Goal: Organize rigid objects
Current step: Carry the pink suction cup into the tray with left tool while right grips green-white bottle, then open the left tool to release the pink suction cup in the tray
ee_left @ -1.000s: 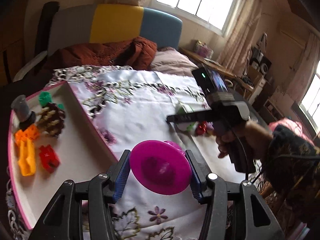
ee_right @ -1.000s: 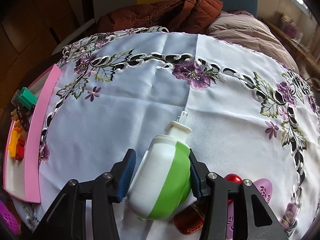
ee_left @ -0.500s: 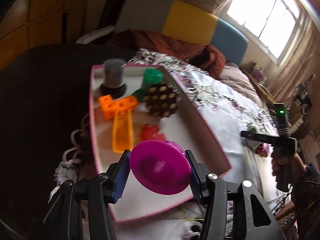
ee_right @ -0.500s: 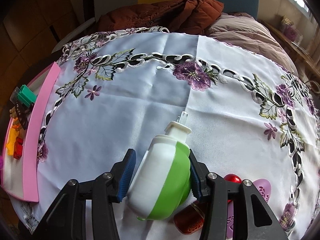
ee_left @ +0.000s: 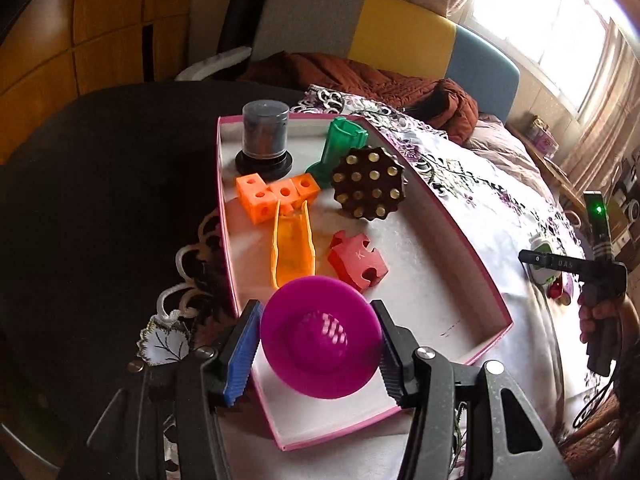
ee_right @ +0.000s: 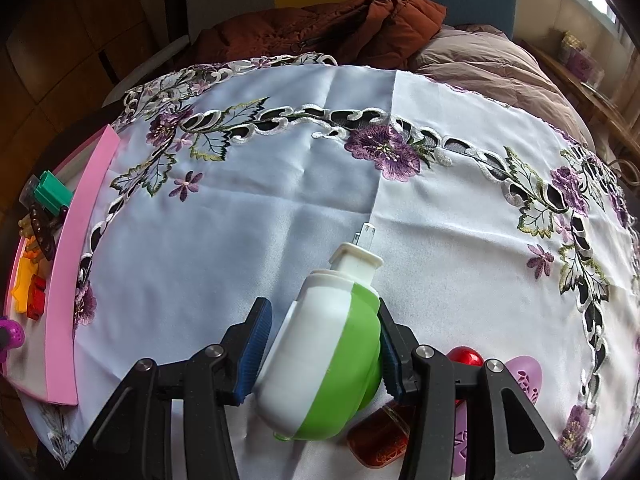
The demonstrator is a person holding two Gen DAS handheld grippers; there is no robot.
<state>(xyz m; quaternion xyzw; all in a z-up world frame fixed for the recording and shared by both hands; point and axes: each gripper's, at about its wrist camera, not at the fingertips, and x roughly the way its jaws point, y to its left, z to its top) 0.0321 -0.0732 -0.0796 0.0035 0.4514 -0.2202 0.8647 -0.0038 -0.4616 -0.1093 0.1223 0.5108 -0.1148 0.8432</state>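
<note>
My left gripper (ee_left: pixel 318 354) is shut on a magenta bowl-shaped toy (ee_left: pixel 320 336) and holds it above the near end of the pink-rimmed white tray (ee_left: pixel 472 240). The tray holds an orange block piece (ee_left: pixel 276 194), an orange scoop (ee_left: pixel 292 244), a red puzzle piece (ee_left: pixel 358 260), a brown studded disc (ee_left: pixel 370 188), a green piece (ee_left: pixel 340 148) and a grey-capped jar (ee_left: pixel 264 136). My right gripper (ee_right: pixel 322 356) is around a white and green bottle (ee_right: pixel 324 360) on the tablecloth; a small gap shows at the left pad.
A red item (ee_right: pixel 382 432), a red ball (ee_right: pixel 464 358) and a purple egg-shaped piece (ee_right: pixel 520 376) lie under the right gripper. The flowered white tablecloth (ee_right: pixel 280 200) spreads ahead. A brown jacket (ee_right: pixel 328 28) and a pink-grey quilt (ee_right: pixel 492 64) lie behind. The tray edge (ee_right: pixel 68 280) is far left.
My left gripper swung left from the tablecloth to over the tray, carrying the magenta toy, and has moved closer to the tray. The right gripper and bottle stayed in place.
</note>
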